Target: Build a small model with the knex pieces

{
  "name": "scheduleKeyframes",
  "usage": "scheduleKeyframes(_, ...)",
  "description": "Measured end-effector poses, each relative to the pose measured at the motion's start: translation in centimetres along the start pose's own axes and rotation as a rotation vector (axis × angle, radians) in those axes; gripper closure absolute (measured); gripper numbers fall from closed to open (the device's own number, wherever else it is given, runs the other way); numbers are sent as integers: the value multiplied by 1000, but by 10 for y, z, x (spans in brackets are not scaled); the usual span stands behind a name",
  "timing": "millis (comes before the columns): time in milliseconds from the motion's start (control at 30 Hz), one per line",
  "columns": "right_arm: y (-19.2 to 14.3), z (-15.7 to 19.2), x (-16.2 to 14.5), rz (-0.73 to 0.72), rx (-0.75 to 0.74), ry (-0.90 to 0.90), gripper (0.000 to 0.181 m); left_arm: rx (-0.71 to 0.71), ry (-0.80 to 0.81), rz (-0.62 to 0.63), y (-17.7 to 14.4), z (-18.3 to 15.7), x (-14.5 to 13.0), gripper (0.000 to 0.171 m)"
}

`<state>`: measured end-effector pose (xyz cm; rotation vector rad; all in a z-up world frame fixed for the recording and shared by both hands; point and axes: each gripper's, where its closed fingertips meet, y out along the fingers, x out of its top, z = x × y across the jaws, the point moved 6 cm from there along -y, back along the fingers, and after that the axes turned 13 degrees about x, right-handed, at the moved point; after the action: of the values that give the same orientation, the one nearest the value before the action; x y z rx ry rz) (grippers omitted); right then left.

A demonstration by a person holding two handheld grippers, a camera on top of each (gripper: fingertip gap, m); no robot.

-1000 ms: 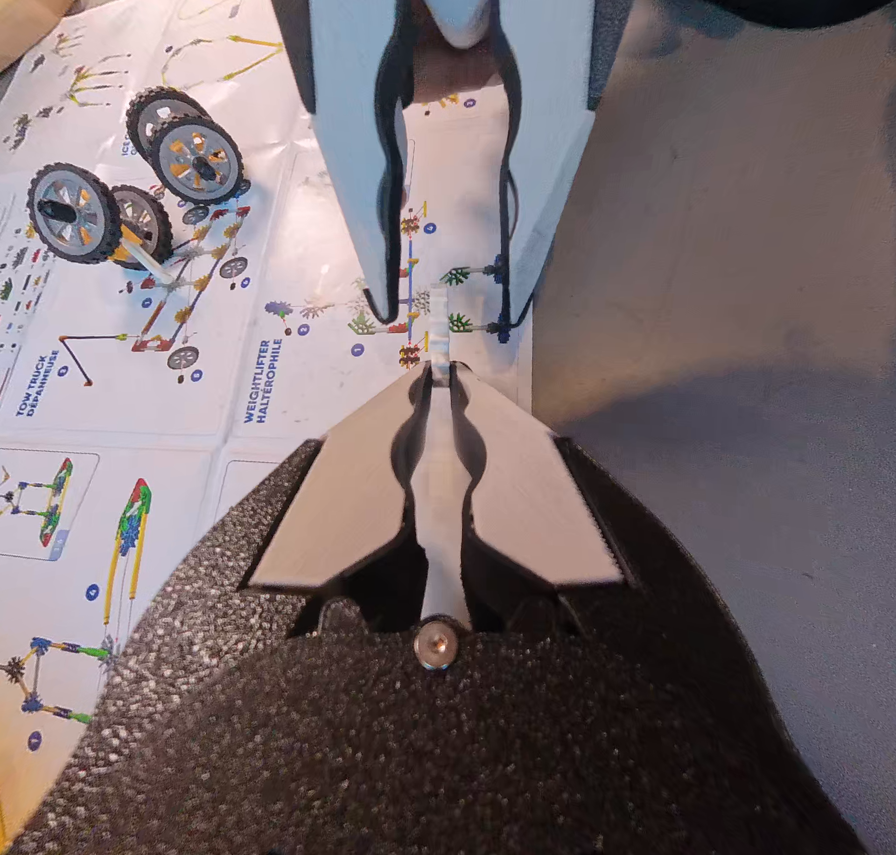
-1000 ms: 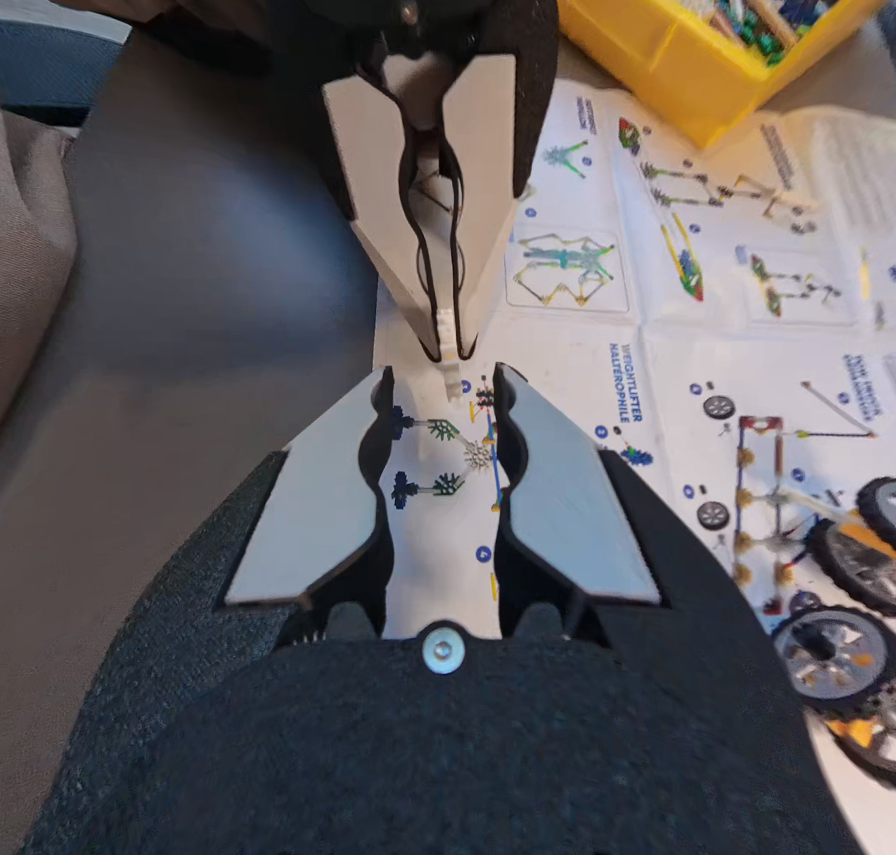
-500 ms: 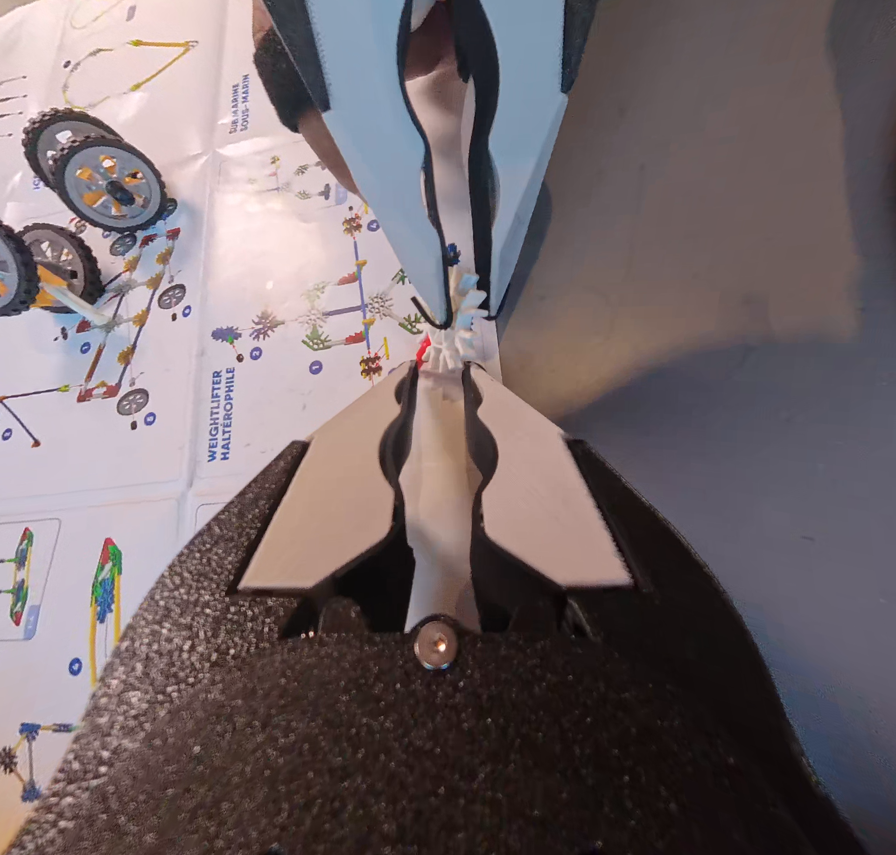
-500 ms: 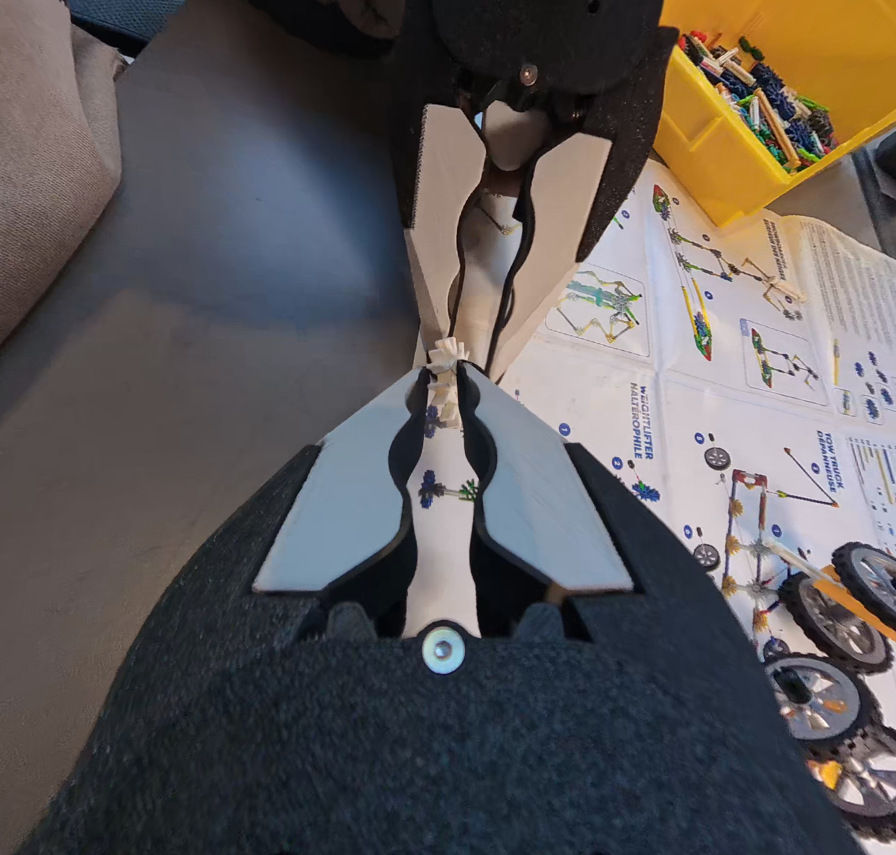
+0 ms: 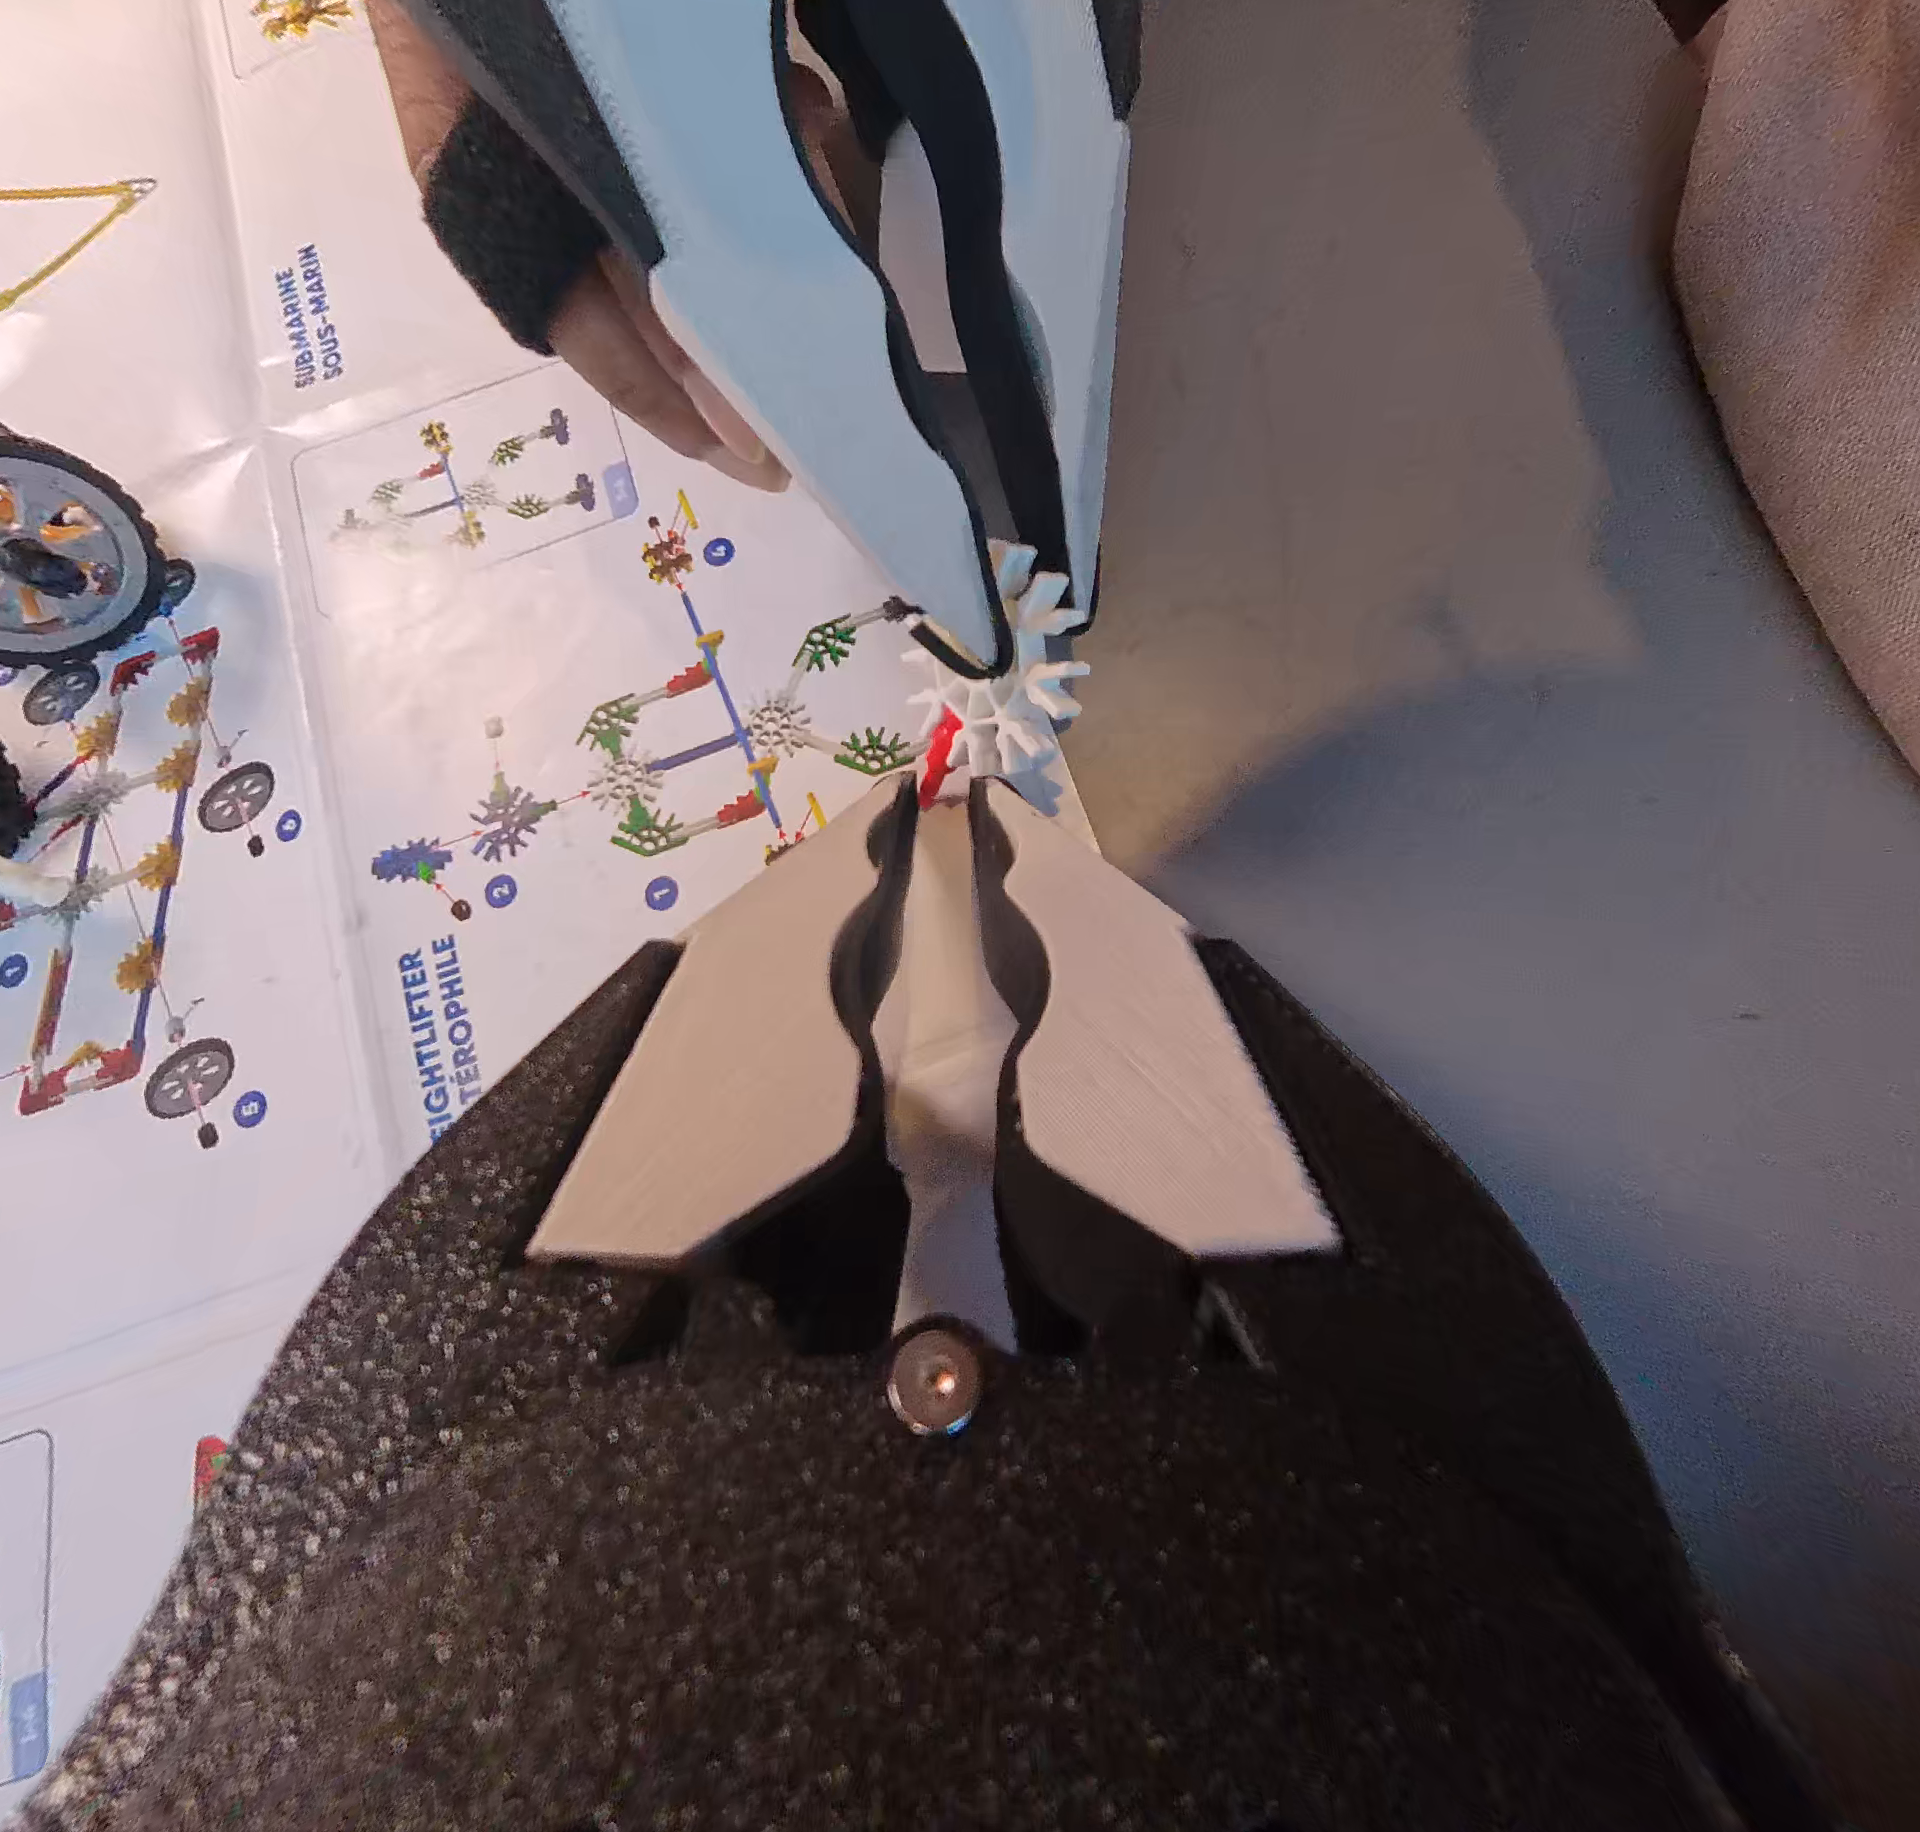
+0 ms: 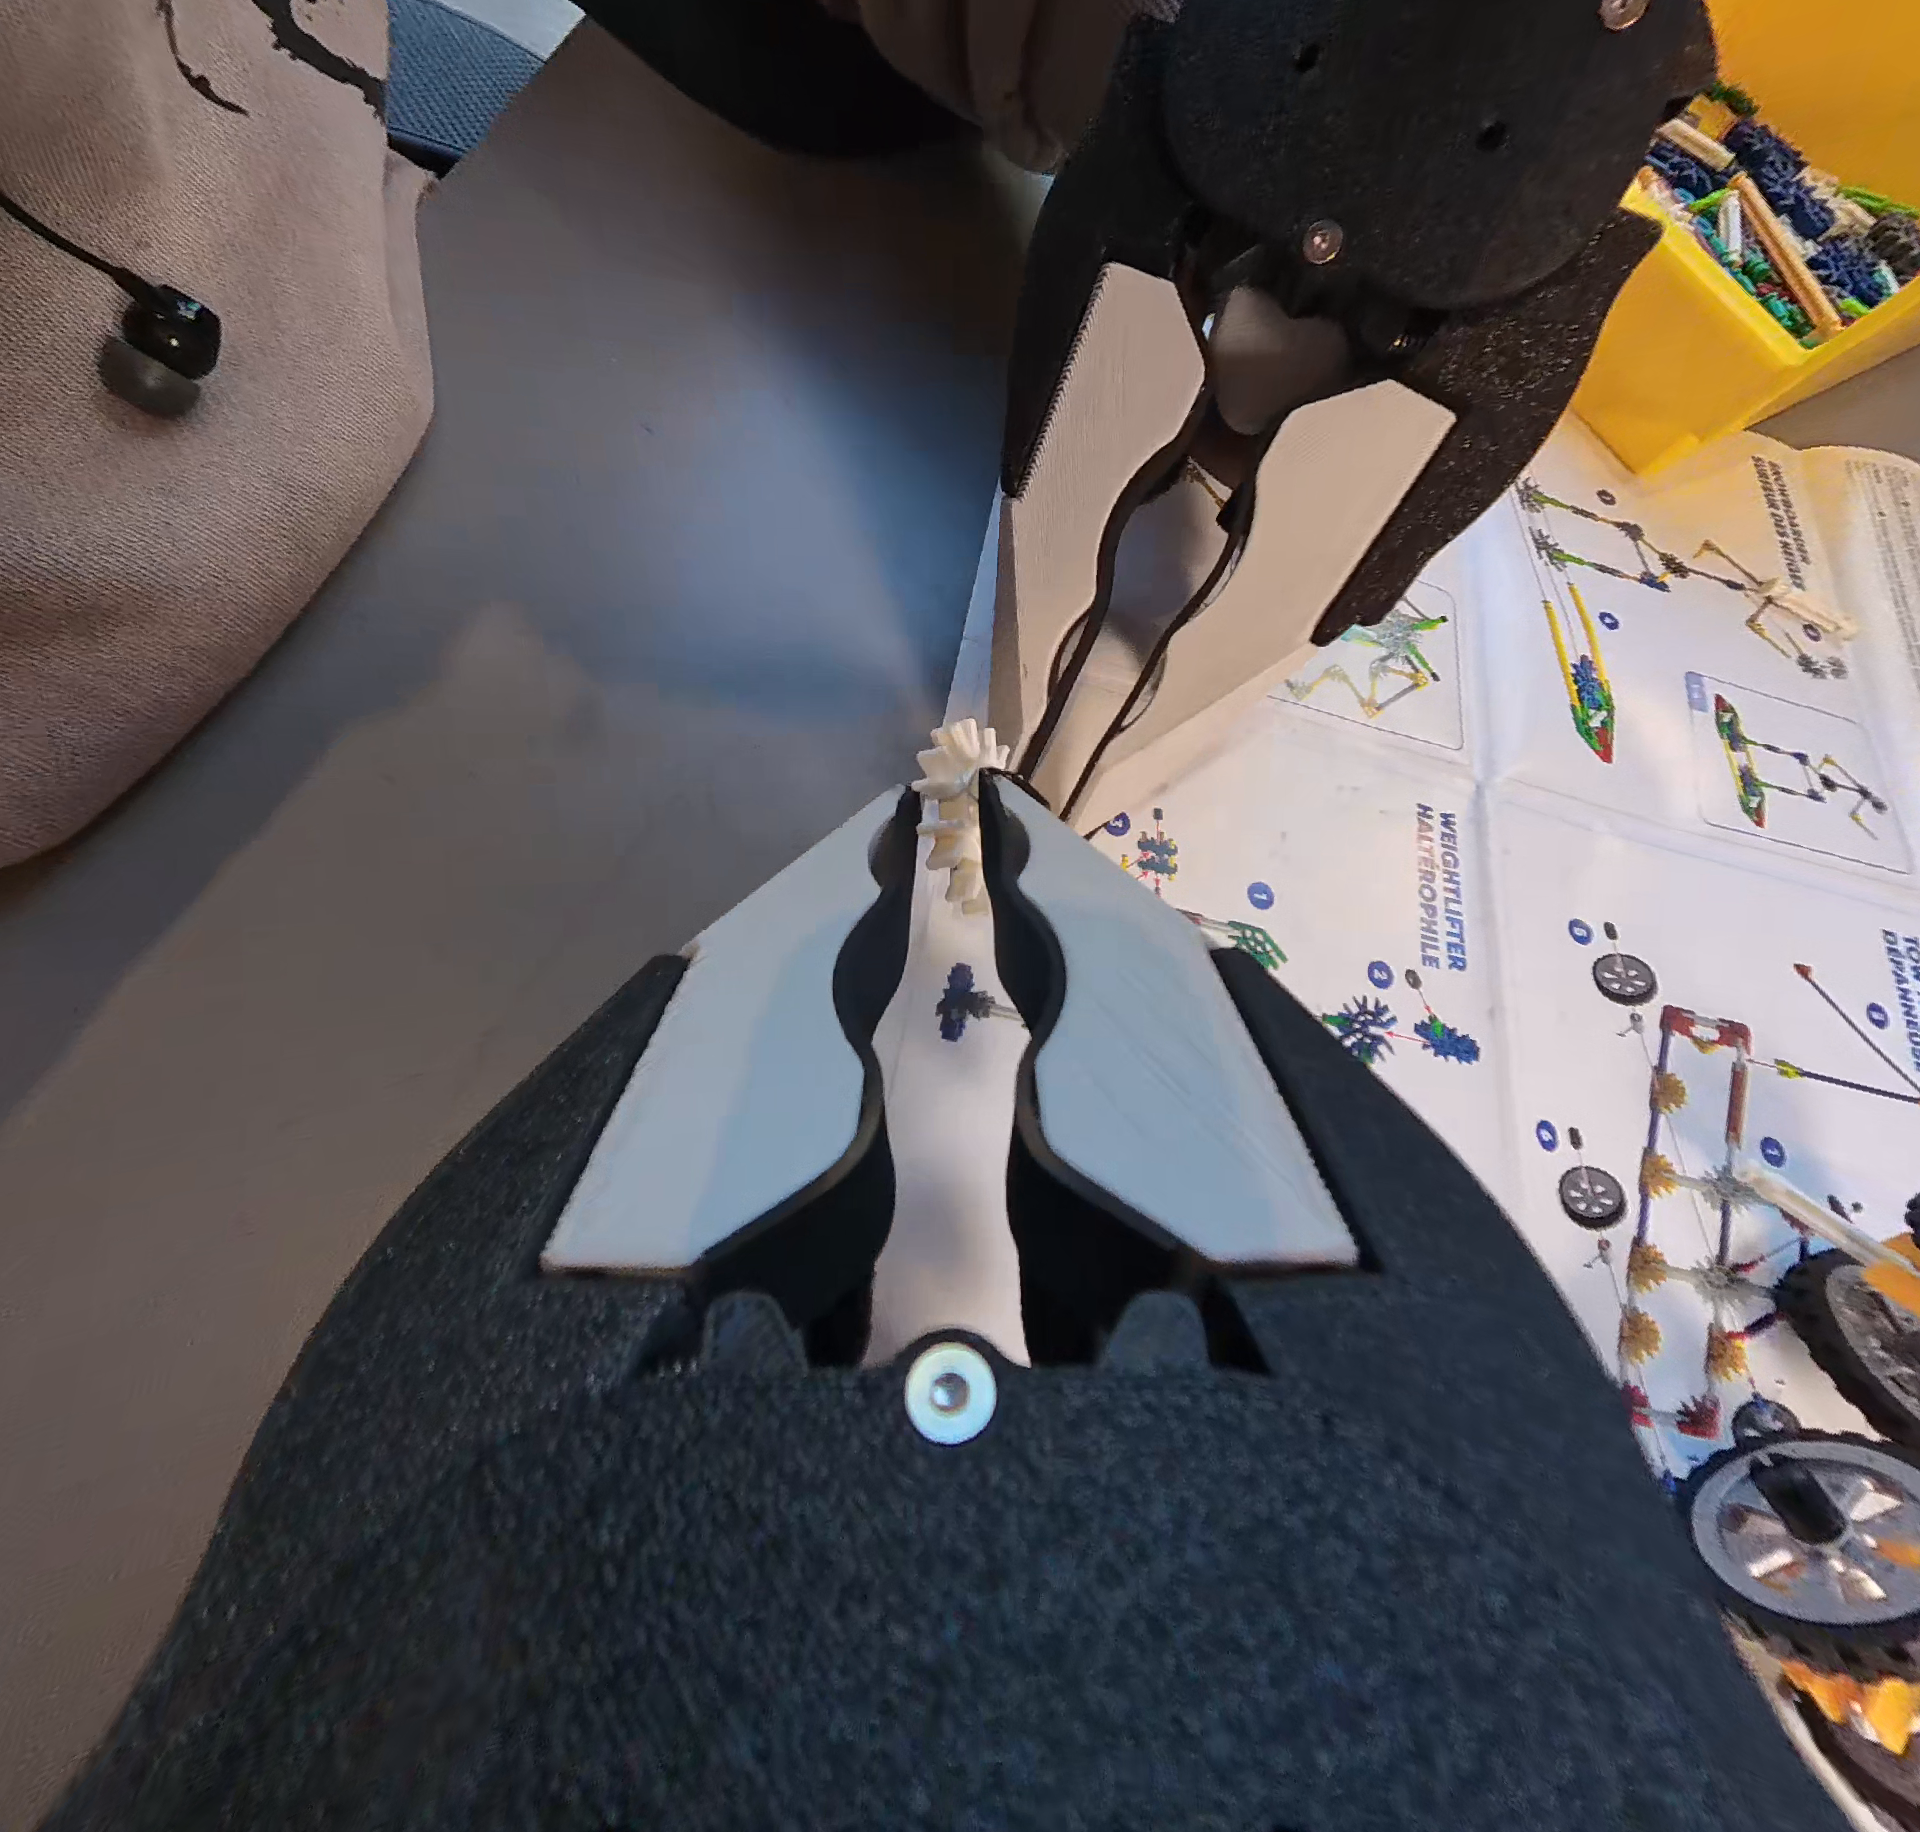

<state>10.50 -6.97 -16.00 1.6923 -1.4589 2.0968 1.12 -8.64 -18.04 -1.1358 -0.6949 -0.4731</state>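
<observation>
So there's a big white fold-out instruction sheet (image 6: 1558,847) printed with colourful model diagrams, spread flat on the grey desk (image 6: 623,535). A yellow plastic bin (image 6: 1683,359) full of mixed rods and connectors sits at the sheet's far edge. A half-built toy vehicle with black rubber tyres and grey hubs (image 6: 1808,1533) rests on the sheet. At the desk's edge there's beige fabric (image 6: 187,494) with a black earbud on a wire (image 6: 161,348) hanging over it.
</observation>
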Motion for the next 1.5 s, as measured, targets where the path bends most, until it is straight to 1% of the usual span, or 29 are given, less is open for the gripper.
scheduleKeyframes(67, 0, 1, 0, -2, -4, -15, 171, 10, 9, 4, 1, 1, 1, 169)
scheduleKeyframes(200, -2, 1, 1, 25, -43, -56, 172, 1, 18, 9, 2, 2, 1, 170)
scheduleKeyframes(267, -4, 0, -1, 46, -89, -71, 173, 7, 21, 7, 2, 2, 1, 170)
scheduleKeyframes(333, -2, -1, -12, 158, -137, -101, 173, 11, 24, 2, 4, 0, 2, 171)
scheduleKeyframes(367, 1, 1, -14, 175, -153, -125, 172, 18, 38, 6, 4, 0, 3, 171)
scheduleKeyframes(400, 0, 2, -9, 124, -183, -144, 176, 22, 47, 11, 4, -1, 4, 171)
scheduleKeyframes(433, 0, 4, -5, 100, -181, -138, 177, 18, 45, 11, 5, -3, 5, 171)
scheduleKeyframes(700, 1, 10, -5, 232, -316, -281, 174, 50, 56, 42, 5, -5, 7, 171)
scheduleKeyframes(1033, 3, 21, -6, 297, -367, -286, 177, 80, 57, 35, 5, -8, 9, 170)
scheduleKeyframes(1167, 3, 21, -5, 309, -349, -286, 178, 76, 68, 44, 5, -8, 9, 170)
scheduleKeyframes(1233, 2, 19, -4, 317, -307, -274, 178, 71, 90, 58, 5, -8, 10, 171)
scheduleKeyframes(1333, 0, 13, 1, 358, -191, -257, 178, 54, 117, 68, 5, -7, 11, 171)
scheduleKeyframes(1500, -1, 5, 9, 438, 1, -248, 178, 38, 150, 50, 5, -6, 10, 171)
